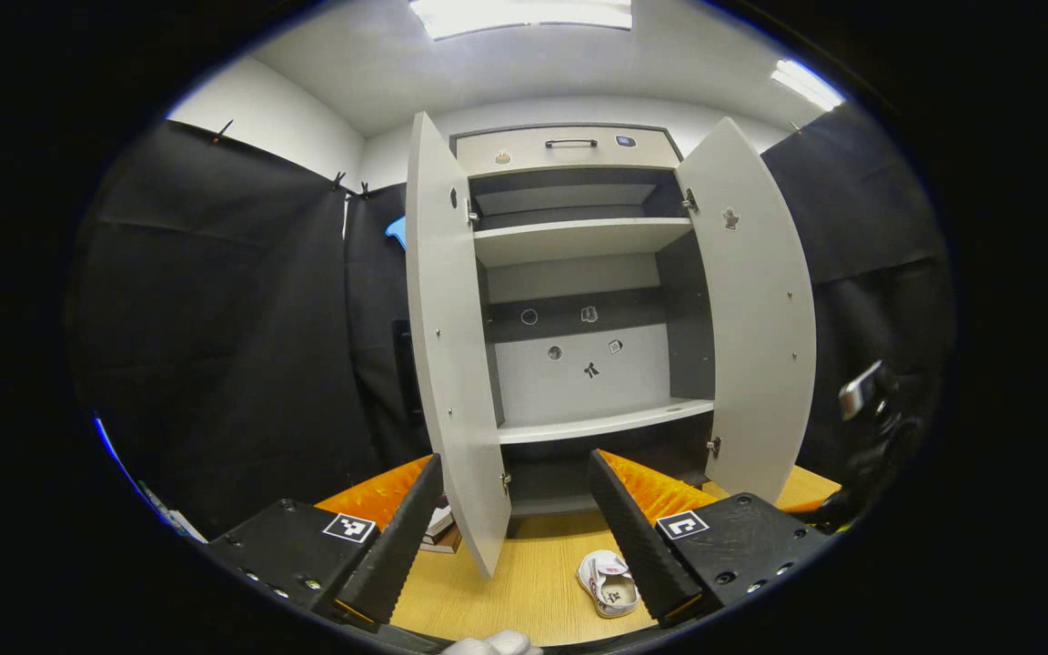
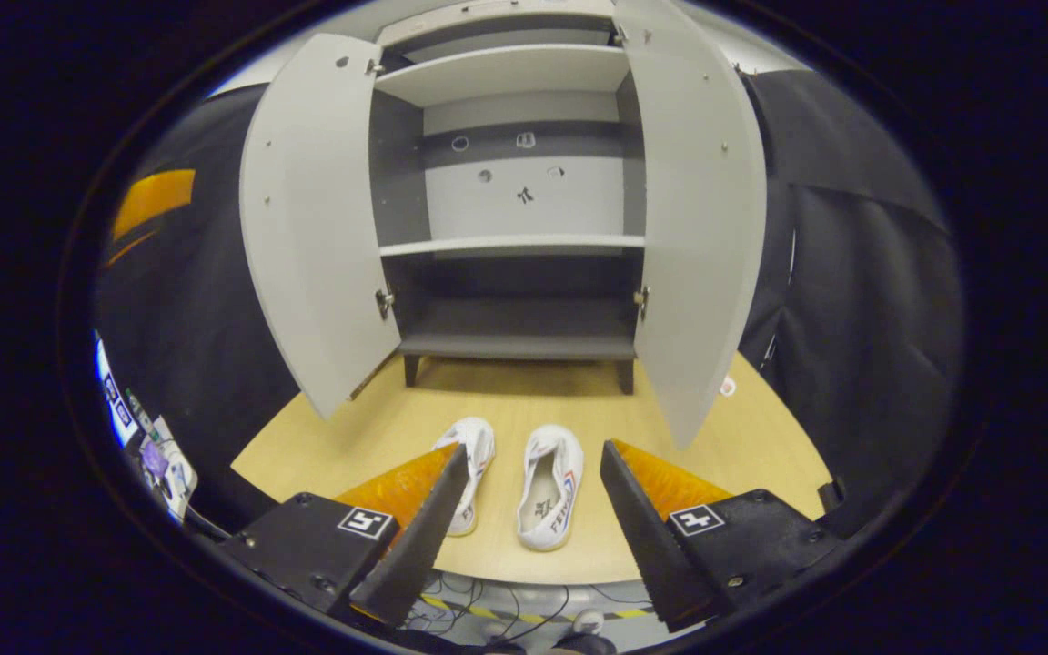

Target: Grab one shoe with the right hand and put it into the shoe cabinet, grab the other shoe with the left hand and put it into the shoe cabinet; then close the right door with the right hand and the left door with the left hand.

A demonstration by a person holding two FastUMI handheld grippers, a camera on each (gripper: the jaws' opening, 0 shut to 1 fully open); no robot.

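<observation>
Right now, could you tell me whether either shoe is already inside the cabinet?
No, both shoes lie side by side on the table before the open cabinet.

In the left gripper view, the left door [image 1: 456,364] hides a book stack [image 1: 440,528] at lower centre; one shoe [image 1: 608,582] is partly covered by a finger [image 1: 638,537].

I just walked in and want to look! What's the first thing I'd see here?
A tall grey cabinet stands at the back of the wooden floor, both doors flung wide open, its shelves bare. In front of it lie two white shoes side by side. Both grippers, left gripper and right gripper, hang open, holding nothing.
</observation>
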